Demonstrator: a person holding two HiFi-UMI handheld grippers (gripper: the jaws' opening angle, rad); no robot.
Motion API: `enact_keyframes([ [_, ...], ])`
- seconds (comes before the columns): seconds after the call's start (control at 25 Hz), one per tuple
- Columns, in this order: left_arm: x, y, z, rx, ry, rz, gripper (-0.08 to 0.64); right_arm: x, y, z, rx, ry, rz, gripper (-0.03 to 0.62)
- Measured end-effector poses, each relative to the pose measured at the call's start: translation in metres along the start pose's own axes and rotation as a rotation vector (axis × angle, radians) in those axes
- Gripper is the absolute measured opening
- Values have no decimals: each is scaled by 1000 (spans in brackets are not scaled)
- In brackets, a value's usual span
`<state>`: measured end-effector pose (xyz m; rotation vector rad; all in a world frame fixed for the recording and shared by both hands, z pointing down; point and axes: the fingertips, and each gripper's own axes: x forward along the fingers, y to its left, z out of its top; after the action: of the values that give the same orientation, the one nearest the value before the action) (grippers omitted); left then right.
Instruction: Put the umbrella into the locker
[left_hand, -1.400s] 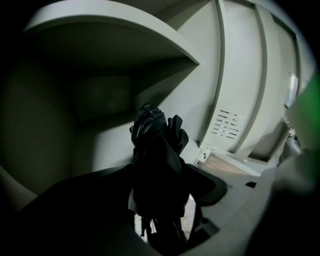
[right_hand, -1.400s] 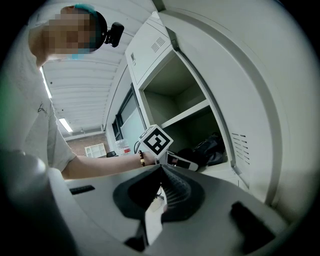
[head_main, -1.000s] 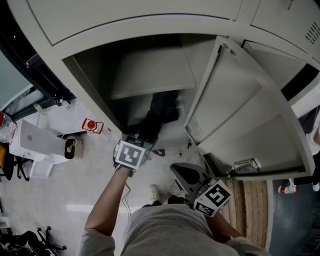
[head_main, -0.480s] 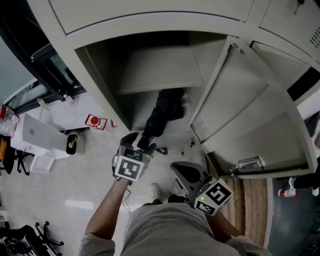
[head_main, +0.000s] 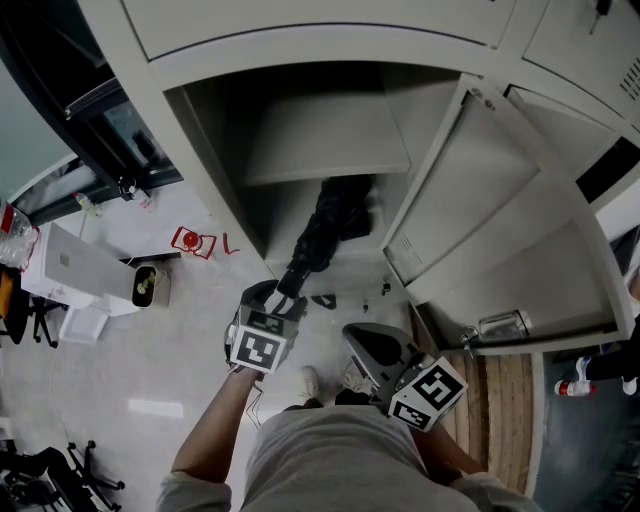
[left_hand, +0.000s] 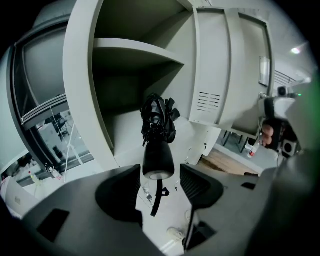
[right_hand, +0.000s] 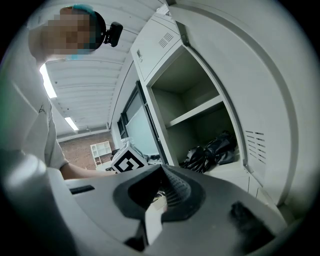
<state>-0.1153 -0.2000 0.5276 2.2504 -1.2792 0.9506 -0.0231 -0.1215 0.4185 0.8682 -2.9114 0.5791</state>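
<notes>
The black folded umbrella (head_main: 330, 222) lies on the floor of the open locker's (head_main: 205, 160) lower compartment. Its handle (head_main: 292, 278) sticks out over the front edge. My left gripper (head_main: 272, 297) hangs just outside the locker, in line with the handle. In the left gripper view the handle (left_hand: 158, 159) shows in the gap ahead of the left gripper (left_hand: 160, 185), whose jaws are closing, and neither pad touches it. A strap dangles from the handle's end. My right gripper (head_main: 368, 345) waits lower right with its jaws together and empty. The right gripper view shows the umbrella (right_hand: 212, 150) beyond that gripper (right_hand: 161, 172).
The locker door (head_main: 480, 220) stands swung open to the right. A shelf (head_main: 330, 140) spans the compartment above the umbrella. On the floor at left are a red object (head_main: 185, 241), a white box (head_main: 70, 270) and a small tin (head_main: 145, 287). A wooden mat (head_main: 510, 400) lies at right.
My left gripper has drawn back from the locker mouth toward the person, and the umbrella's handle now shows clear ahead of it. The umbrella stays inside. The right gripper has kept still.
</notes>
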Motion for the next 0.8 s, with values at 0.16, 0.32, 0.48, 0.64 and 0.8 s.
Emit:
enact_keyframes([
  [0.16, -2, 2, 0, 10, 2, 21, 198, -1, 1, -1, 0, 1, -1, 28],
  [0.32, -4, 2, 4, -1, -9, 19, 196, -1, 2, -2, 1, 0, -5, 28],
  [0.48, -2, 1, 10, -4, -17, 16, 195, -2, 1, -1, 0, -4, -11, 28],
  [0.64, 6, -1, 18, -4, -13, 10, 195, -5, 0, 0, 2, -6, -19, 28],
  [0.8, 16, -1, 34, -8, -27, 14, 195, -8, -5, 0, 6, -8, -37, 28],
])
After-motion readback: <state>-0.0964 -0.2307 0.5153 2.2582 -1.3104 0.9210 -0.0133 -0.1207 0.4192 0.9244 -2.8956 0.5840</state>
